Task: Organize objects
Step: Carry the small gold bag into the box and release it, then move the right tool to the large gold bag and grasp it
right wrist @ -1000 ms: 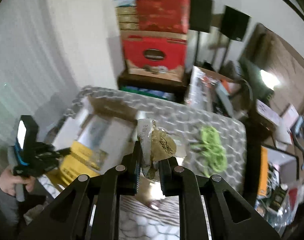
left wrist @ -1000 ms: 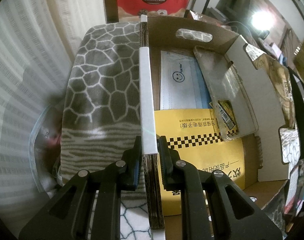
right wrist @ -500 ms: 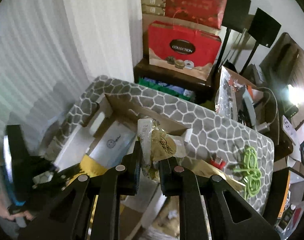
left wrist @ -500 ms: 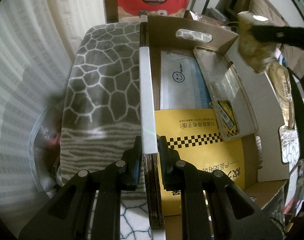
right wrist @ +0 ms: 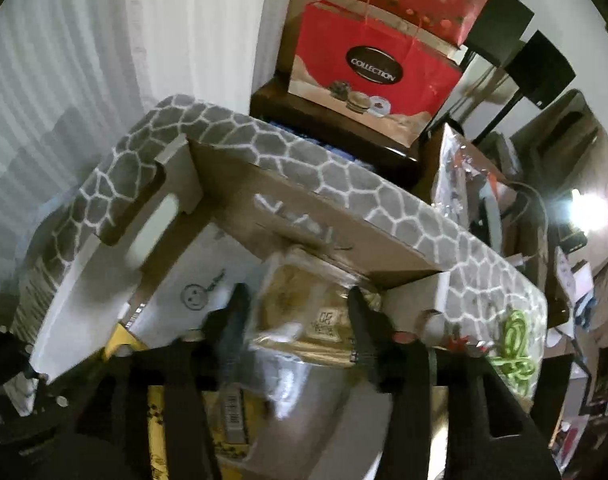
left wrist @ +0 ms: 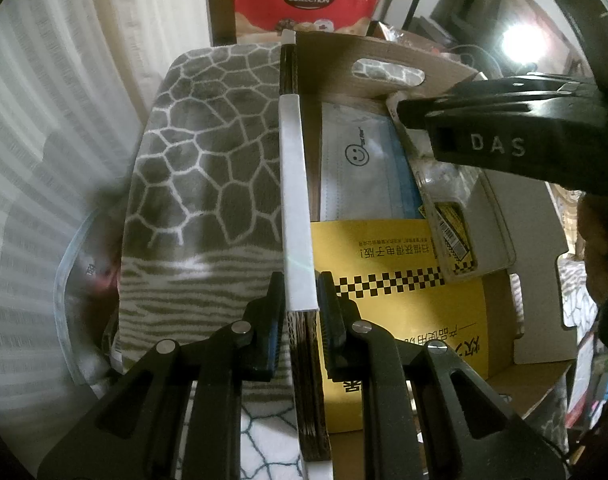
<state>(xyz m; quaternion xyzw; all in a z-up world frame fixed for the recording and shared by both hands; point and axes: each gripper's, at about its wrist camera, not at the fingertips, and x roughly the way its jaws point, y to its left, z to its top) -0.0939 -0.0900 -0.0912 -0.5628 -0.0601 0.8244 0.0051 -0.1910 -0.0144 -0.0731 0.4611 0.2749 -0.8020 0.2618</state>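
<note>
Left gripper (left wrist: 299, 300) fingers pinching the left wall of the cardboard box (left wrist: 299, 184), wall's long axis running straight away from the fingers, patterned blanket (left wrist: 207, 152) just left of it. Inside box, left to right: face mask pack (left wrist: 356, 176), yellow packet (left wrist: 392, 296), clear plastic case (left wrist: 464, 236) leaning toward the right wall. Right gripper (right wrist: 295, 320) fingers spread, gold snack bag (right wrist: 304, 312) lying between them and apparently loose, down at the box's far end on the clear case; far wall (right wrist: 324, 224) close ahead, green cord (right wrist: 512, 344) on the blanket to the right, outside the box.
</note>
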